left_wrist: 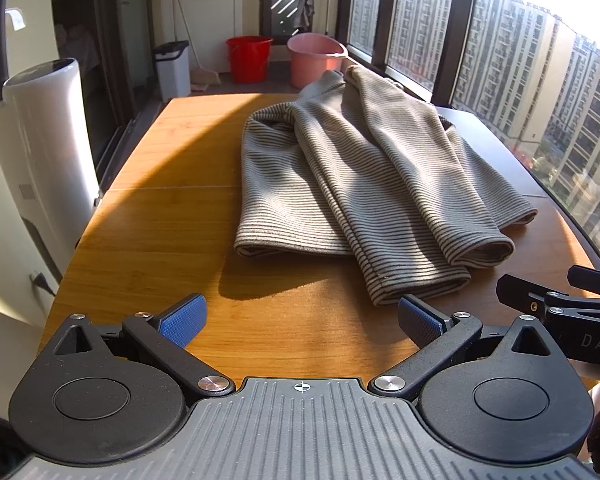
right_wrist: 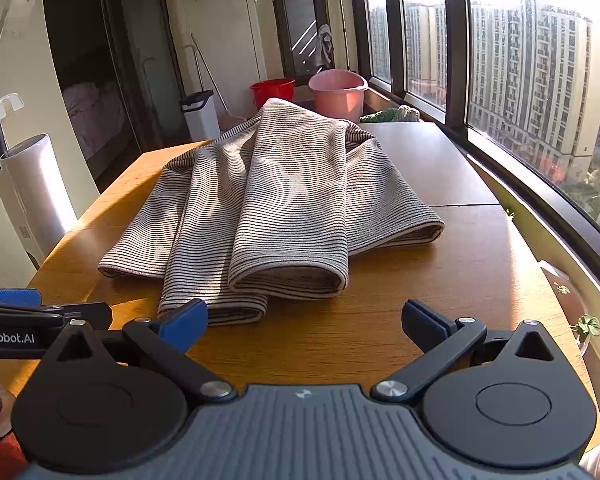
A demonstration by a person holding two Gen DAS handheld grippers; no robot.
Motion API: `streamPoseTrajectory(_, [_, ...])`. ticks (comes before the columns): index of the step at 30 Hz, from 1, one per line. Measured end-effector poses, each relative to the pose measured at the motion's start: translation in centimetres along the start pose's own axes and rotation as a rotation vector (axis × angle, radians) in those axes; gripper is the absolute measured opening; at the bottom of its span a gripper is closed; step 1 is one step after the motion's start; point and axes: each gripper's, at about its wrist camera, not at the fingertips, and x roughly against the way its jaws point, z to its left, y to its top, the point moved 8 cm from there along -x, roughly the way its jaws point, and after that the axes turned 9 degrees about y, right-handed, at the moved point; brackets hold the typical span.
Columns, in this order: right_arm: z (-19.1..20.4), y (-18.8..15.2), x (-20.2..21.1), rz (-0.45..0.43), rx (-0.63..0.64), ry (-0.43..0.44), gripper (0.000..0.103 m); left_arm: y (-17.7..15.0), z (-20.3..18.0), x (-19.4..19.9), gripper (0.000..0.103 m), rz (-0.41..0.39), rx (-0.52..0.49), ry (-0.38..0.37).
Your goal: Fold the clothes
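Observation:
A beige garment with thin dark stripes [left_wrist: 364,176] lies on the wooden table [left_wrist: 160,208], its sleeves folded lengthwise over the body, cuffs toward me. It also shows in the right wrist view [right_wrist: 284,208]. My left gripper [left_wrist: 300,320] is open and empty just above the table, short of the near cuff, its right pad almost at the cuff's edge. My right gripper [right_wrist: 304,320] is open and empty, just short of the garment's near edge. Each gripper shows at the side of the other's view.
A white tower appliance [left_wrist: 48,136] stands left of the table. A red bucket [left_wrist: 248,58], a pink bucket [left_wrist: 316,60] and a white bin [left_wrist: 174,68] stand on the floor beyond. Windows [right_wrist: 540,80] run along the right side.

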Motion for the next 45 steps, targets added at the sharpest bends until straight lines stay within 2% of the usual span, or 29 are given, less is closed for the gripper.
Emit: streamPoseTrajectory(45, [-0.20, -0.58, -0.71, 0.030, -0.007, 0.002, 0.103, -0.27, 0.18, -0.73, 0.103, 0.037, 0.013, -0.019])
